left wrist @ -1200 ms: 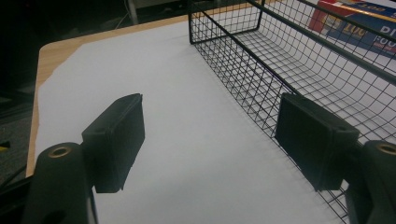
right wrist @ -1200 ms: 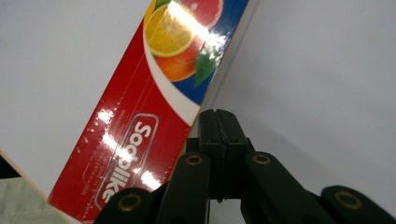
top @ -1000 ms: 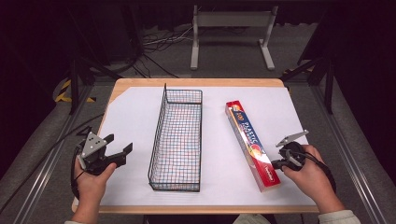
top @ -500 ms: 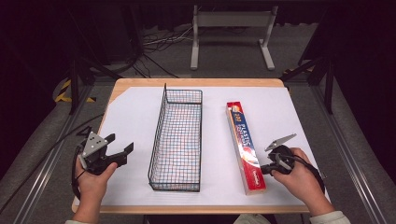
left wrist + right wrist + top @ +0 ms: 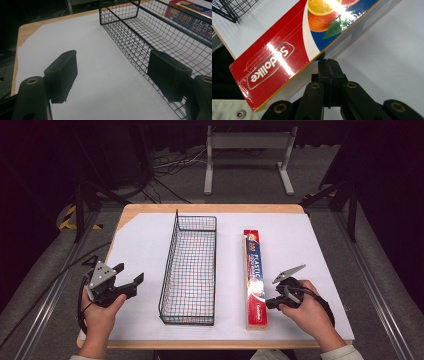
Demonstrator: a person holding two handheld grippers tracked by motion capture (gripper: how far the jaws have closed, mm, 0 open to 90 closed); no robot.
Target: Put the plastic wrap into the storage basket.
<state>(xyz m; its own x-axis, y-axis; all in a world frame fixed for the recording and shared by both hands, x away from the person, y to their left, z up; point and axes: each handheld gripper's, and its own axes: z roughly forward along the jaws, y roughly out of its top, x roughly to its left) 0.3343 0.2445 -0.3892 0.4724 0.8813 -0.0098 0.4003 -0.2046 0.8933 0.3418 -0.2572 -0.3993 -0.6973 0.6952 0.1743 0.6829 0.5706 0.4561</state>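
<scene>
A white-covered tabletop [image 5: 140,245] spans the middle of the high view, with a black wire basket [image 5: 190,270] at its centre and a long red plastic-wrap box [image 5: 255,280] just right of it. At lower left the left gripper [image 5: 131,281] hovers beside the basket, jaws wide apart. At lower right the right gripper [image 5: 270,303] has its jaws pressed together, their tips against the box's near right edge.

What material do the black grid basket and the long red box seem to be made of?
The black grid basket looks like thin metal wire with a dark, matte coating: its open mesh lets the white sheet show through. The long red box looks like glossy printed cardboard: it has sharp folded edges and bright glare over the print. A plastic film over it cannot be ruled out.
</scene>
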